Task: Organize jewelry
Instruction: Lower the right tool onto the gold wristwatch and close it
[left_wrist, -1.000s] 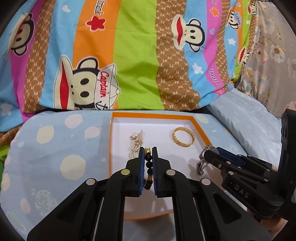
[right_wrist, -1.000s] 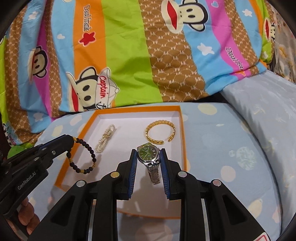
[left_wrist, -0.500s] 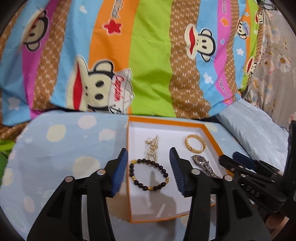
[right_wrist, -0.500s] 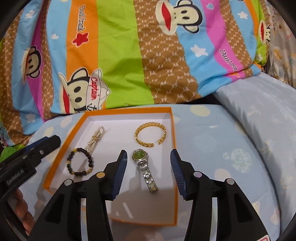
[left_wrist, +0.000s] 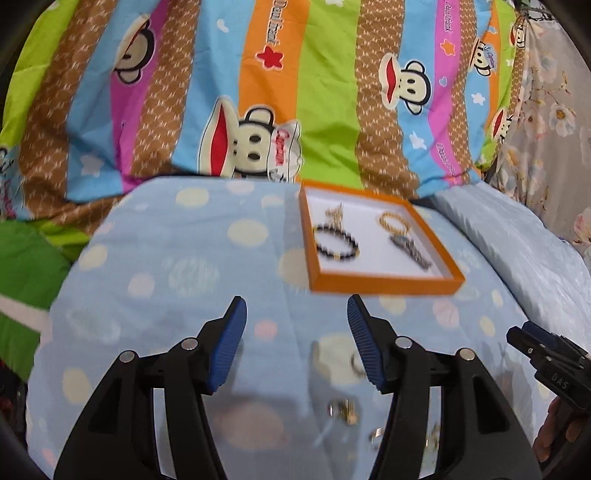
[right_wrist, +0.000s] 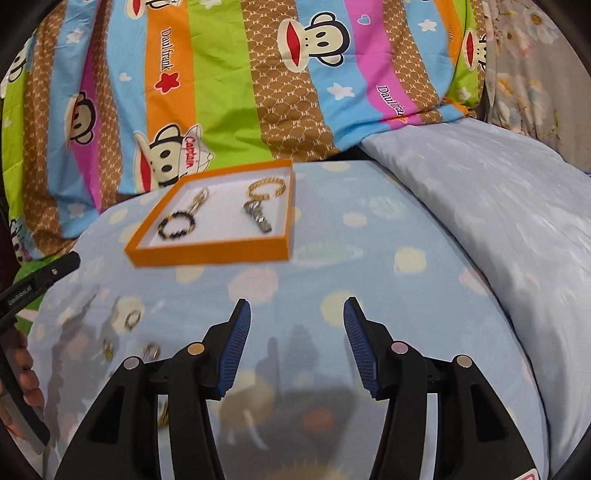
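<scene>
An orange tray (left_wrist: 384, 286) (right_wrist: 210, 254) with a white floor rests on the dotted blue sheet. In it lie a black bead bracelet (left_wrist: 336, 243) (right_wrist: 176, 225), a pearl bracelet (left_wrist: 336, 214) (right_wrist: 199, 199), a gold bangle (left_wrist: 393, 221) (right_wrist: 266, 188) and a silver watch (left_wrist: 410, 249) (right_wrist: 258, 216). My left gripper (left_wrist: 295, 306) hovers short of the tray, its jaws opening with nothing between them. My right gripper (right_wrist: 296, 306) is likewise back from the tray, jaws opening and empty. Small loose rings (left_wrist: 343, 408) (right_wrist: 133, 317) lie on the sheet near the grippers.
A striped monkey-print quilt (right_wrist: 229, 92) rises behind the tray. A pale blue pillow (right_wrist: 498, 206) fills the right side, and green fabric (left_wrist: 26, 273) lies at the left. The other gripper shows at each view's edge, with fingers of a hand (right_wrist: 26, 384) on it.
Both grippers opened and let go; the bead bracelet and the watch now lie in the tray. Both hands then drew back from the tray, which looks smaller and farther off.
</scene>
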